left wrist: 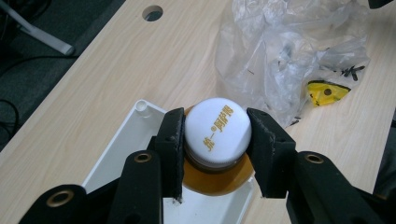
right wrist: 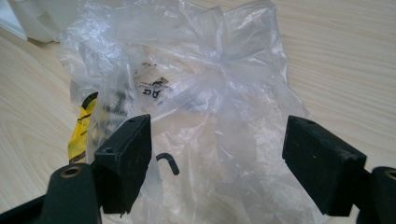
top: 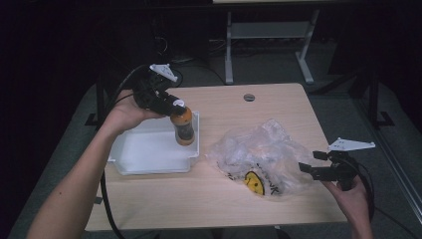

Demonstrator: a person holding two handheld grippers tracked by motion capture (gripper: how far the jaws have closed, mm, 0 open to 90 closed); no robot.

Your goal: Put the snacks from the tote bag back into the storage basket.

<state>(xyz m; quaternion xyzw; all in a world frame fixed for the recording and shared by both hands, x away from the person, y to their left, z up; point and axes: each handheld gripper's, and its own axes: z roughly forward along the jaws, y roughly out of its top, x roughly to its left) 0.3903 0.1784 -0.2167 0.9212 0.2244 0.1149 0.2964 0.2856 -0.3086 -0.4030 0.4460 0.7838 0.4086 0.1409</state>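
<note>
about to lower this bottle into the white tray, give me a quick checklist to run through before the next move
1. Grip on the bottle: ok. The left gripper is clamped on its white cap from both sides.
2. Bottle over the white tray: ok. It hangs upright above the tray's right end.
3. Landing spot free: ok. The tray floor under the bottle looks bare.
4. Clearance to the tray's right wall: cannot tell. The bottle is close to it in the high view.
5. Plastic bag out of the way: ok. It lies on the table to the right, apart from the tray.
6. Right gripper: ok. Open, jaws either side of the bag, not pinching it.
</note>
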